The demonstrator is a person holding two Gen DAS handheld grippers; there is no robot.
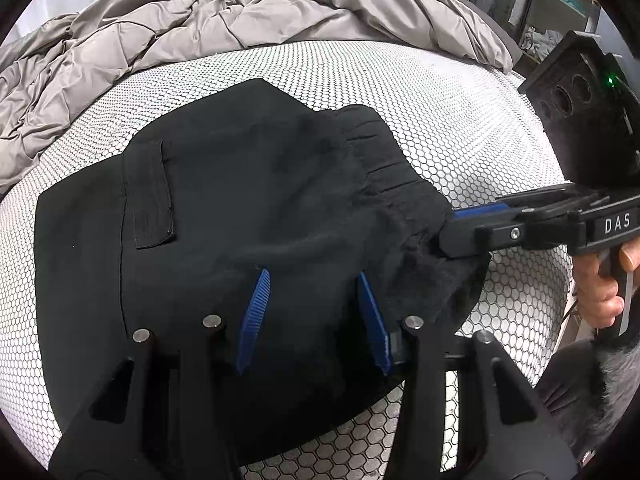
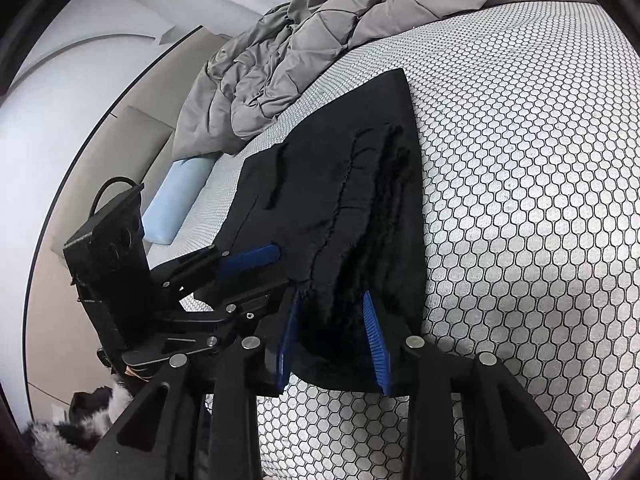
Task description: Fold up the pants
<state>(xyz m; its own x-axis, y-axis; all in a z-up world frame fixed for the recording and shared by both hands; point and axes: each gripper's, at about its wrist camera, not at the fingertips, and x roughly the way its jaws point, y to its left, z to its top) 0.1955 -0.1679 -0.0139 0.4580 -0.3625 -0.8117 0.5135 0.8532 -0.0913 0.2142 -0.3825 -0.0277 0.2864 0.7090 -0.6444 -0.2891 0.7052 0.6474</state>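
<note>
The black pants (image 1: 248,208) are seen lying on the bed's honeycomb-patterned mattress (image 1: 460,120), already folded into a compact stack, with the elastic waistband on top at the near edge. The left gripper (image 1: 312,316) is held over the near hem with its jaws apart, cloth lying between them. The right gripper (image 2: 332,344) is set at the waistband corner, jaws likewise apart around the thick edge; whether fabric is actually pinched cannot be told, though it appears not. A further fold, or a final smoothing, is judged to be in hand. Both edges would need to be clamped together and carried over evenly. A grey duvet (image 1: 160,24) is bunched beyond.
</note>
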